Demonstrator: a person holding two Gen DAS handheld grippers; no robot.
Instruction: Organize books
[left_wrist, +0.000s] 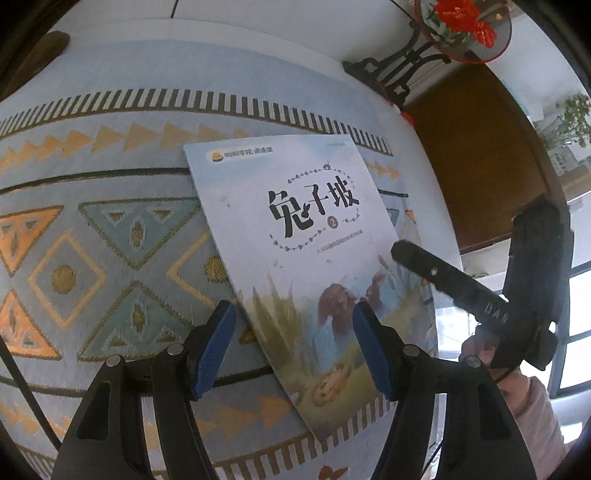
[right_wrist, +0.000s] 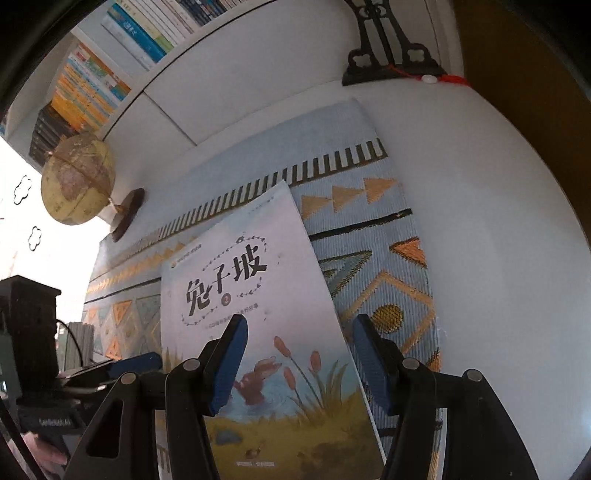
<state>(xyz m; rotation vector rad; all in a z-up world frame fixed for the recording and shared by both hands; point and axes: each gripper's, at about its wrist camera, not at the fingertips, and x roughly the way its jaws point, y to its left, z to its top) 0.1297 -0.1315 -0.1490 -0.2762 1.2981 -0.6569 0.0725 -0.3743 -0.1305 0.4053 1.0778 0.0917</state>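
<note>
A thin picture book (left_wrist: 295, 229) with a pale blue cover, black Chinese title and a rabbit drawing lies flat and askew on a patterned blue-and-orange cloth (left_wrist: 110, 240). My left gripper (left_wrist: 295, 350) hovers open over the book's lower left part, with its blue pads apart and nothing pressed between them. The right wrist view shows the same book (right_wrist: 251, 295) on the cloth (right_wrist: 388, 280). There my right gripper (right_wrist: 301, 365) is open above the book's lower half, its pads clear of the cover. One black finger (left_wrist: 436, 275) of the right gripper reaches over the book's right edge.
A globe (right_wrist: 77, 177) stands at the cloth's far left, below shelves packed with books (right_wrist: 110, 55). A black ornate stand (right_wrist: 388, 55) sits at the back on the white tabletop (right_wrist: 498, 221). It carries a round red ornament (left_wrist: 465, 26). A brown panel (left_wrist: 480, 155) lies beyond the table's right edge.
</note>
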